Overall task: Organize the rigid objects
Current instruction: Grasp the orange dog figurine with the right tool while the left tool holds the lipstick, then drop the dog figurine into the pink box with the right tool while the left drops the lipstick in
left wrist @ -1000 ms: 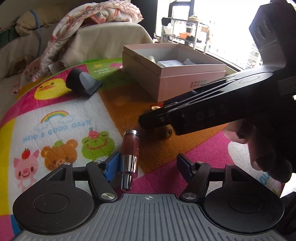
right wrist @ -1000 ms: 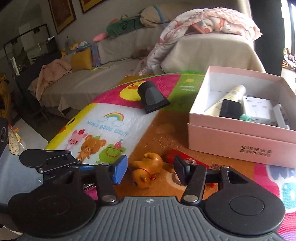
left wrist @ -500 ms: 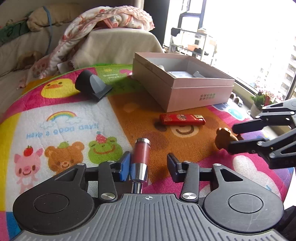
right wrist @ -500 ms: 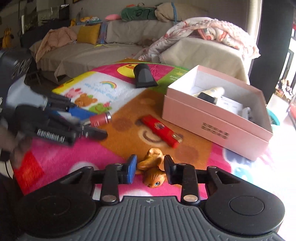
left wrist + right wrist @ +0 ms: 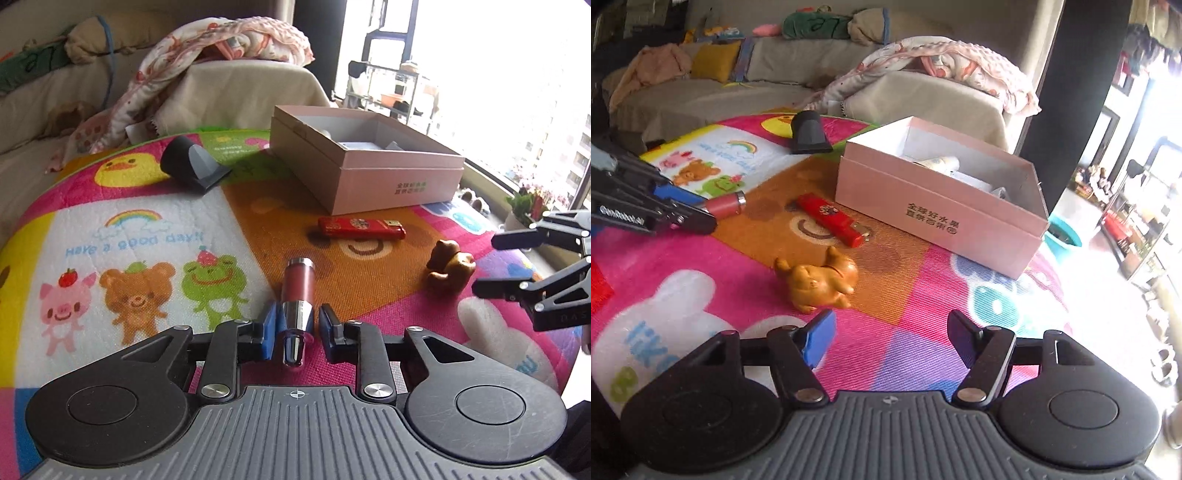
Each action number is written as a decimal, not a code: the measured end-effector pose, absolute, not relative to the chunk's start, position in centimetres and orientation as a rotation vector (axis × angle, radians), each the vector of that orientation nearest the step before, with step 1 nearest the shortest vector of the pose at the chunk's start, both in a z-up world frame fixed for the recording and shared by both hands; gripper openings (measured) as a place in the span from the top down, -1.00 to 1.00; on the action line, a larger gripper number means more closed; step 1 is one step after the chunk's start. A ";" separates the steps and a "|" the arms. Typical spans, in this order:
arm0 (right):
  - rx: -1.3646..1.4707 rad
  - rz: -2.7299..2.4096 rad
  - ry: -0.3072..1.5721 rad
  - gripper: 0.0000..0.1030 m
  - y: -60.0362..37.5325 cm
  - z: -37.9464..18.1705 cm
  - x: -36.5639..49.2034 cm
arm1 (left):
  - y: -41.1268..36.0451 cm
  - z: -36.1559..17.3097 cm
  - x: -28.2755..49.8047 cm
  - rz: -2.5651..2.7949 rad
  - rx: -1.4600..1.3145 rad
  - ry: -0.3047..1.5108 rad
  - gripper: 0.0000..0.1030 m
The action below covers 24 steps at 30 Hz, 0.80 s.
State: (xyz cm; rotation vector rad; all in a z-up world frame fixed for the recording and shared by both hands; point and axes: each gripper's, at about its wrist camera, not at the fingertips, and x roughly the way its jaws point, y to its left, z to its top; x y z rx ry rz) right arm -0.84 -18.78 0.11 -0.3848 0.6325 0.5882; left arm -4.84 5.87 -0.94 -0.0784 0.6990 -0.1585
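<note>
My left gripper (image 5: 296,325) is shut on the silver end of a red lip gloss tube (image 5: 297,291), which points away over the mat; it also shows in the right wrist view (image 5: 724,205). My right gripper (image 5: 888,336) is open and empty, just behind a golden animal figurine (image 5: 817,281) that lies on the mat, also in the left wrist view (image 5: 448,266). A red lighter (image 5: 361,228) lies in front of an open pink box (image 5: 373,173) that holds several items. In the right wrist view the lighter (image 5: 831,219) and box (image 5: 934,206) sit beyond the figurine.
A colourful cartoon play mat (image 5: 147,236) covers the surface. A dark grey hairdryer nozzle (image 5: 192,168) lies at the back left. A sofa with a patterned blanket (image 5: 221,48) stands behind. The mat edge drops off at the right, toward the window.
My right gripper let go of the figurine, opened and drew back from it. My left gripper closed its fingers onto the lip gloss tube.
</note>
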 end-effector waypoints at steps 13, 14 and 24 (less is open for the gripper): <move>-0.306 0.687 0.645 -0.33 -15.7 -0.8 0.5 | 5.5 -0.9 -4.2 -0.155 -0.084 0.690 0.50; -0.304 0.689 0.647 -0.33 -15.6 -0.8 0.6 | 5.4 -0.9 -4.4 -0.154 -0.067 0.689 0.53; -0.322 0.698 0.634 -0.05 -15.3 0.1 0.0 | 2.8 -0.6 -5.7 -0.217 0.058 0.703 0.54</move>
